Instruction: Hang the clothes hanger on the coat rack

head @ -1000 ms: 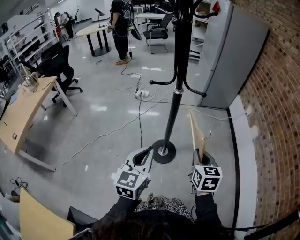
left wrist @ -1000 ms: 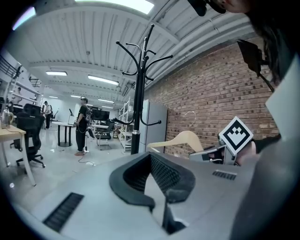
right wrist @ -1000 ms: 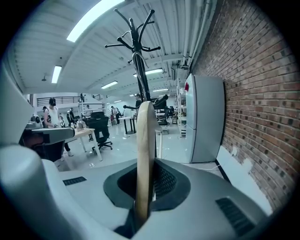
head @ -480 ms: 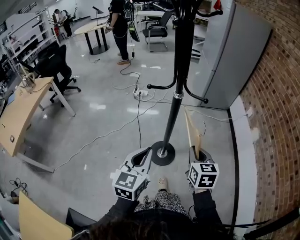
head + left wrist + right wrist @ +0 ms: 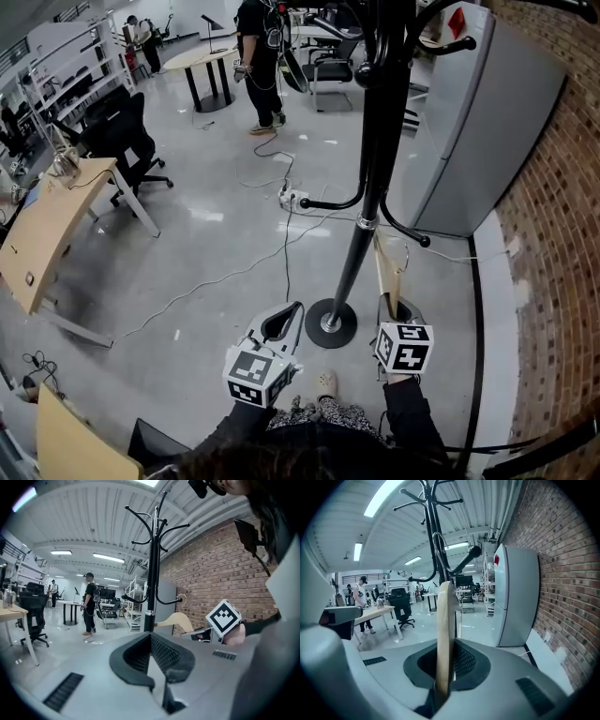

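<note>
A black coat rack [image 5: 367, 197] rises from its round base [image 5: 331, 323] just ahead of me, its curved hooks at mid height and overhead. My right gripper [image 5: 394, 304] is shut on a wooden clothes hanger [image 5: 385, 272], held edge-on and upright to the right of the pole, its metal hook [image 5: 406, 249] just below a lower rack arm. In the right gripper view the hanger [image 5: 444, 630] stands between the jaws, with the rack [image 5: 433, 536] behind it. My left gripper [image 5: 297, 307] is shut and holds nothing, left of the base. The left gripper view shows the rack [image 5: 151, 573] and the hanger [image 5: 176, 619].
A grey cabinet [image 5: 478, 122] stands against the brick wall [image 5: 562, 244] on the right. Cables and a power strip [image 5: 291, 197] lie on the floor behind the rack. A wooden desk [image 5: 47, 234], an office chair [image 5: 122, 131] and a standing person [image 5: 262, 56] are farther left and back.
I have come closer to the rack, whose hooks now loom overhead. The right gripper with the hanger has shifted slightly toward the pole. The left gripper keeps its place.
</note>
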Tool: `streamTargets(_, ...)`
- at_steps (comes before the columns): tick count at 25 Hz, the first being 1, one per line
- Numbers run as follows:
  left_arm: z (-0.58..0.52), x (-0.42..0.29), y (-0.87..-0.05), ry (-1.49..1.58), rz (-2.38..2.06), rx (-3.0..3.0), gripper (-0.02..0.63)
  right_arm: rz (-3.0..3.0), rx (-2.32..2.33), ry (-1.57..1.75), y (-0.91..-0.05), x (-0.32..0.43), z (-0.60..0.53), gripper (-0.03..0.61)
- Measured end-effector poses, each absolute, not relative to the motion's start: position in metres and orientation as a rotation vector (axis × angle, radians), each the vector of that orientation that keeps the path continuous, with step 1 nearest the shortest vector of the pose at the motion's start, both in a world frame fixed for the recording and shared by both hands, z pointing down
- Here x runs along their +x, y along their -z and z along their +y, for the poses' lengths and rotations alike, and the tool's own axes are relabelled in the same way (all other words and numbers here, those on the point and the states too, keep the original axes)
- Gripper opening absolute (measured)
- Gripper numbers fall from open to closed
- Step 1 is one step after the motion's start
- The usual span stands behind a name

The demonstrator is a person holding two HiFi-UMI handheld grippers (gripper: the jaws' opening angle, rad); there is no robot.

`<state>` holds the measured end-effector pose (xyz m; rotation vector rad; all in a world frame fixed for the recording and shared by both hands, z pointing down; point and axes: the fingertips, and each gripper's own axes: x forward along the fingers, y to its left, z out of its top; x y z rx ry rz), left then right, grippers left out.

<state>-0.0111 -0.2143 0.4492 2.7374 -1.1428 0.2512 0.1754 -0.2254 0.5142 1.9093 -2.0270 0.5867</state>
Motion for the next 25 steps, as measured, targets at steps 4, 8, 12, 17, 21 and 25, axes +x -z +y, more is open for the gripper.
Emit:
streamTargets(4, -0.235, -0.012, -0.452, -0.272, -1.179, 2.722, 0.003, -2.041, 1.914, -0.58, -0.511, 0.183, -0.258, 0.015)
streamTargets(8, -0.251, -0.013, -0.453, -0.276, -1.207, 2.705, 0.003, -2.056, 1.912, -0.578, -0.507, 0.187, -0.289, 0.015)
streamTargets(12, -0.261, -0.014, -0.453, -0.278, -1.23, 2.688, 0.003, -2.054, 1.897, -0.633, -0.519, 0.188, -0.305, 0.015)
streamTargets(17, -0.269, -0.016, -0.457, -0.287, -1.254, 2.666, 0.003, -2.046, 1.874, -0.659, -0.532, 0.19, -0.315, 0.015)
streamTargets(21, -0.274, -0.015, -0.46, -0.302, -1.263, 2.656, 0.003, -2.054, 1.85, -0.683, -0.542, 0.187, -0.32, 0.015)
streamTargets(25, -0.275, -0.016, -0.46, -0.311, -1.27, 2.653, 0.003, -2.073, 1.83, -0.683, -0.545, 0.182, -0.322, 0.015)
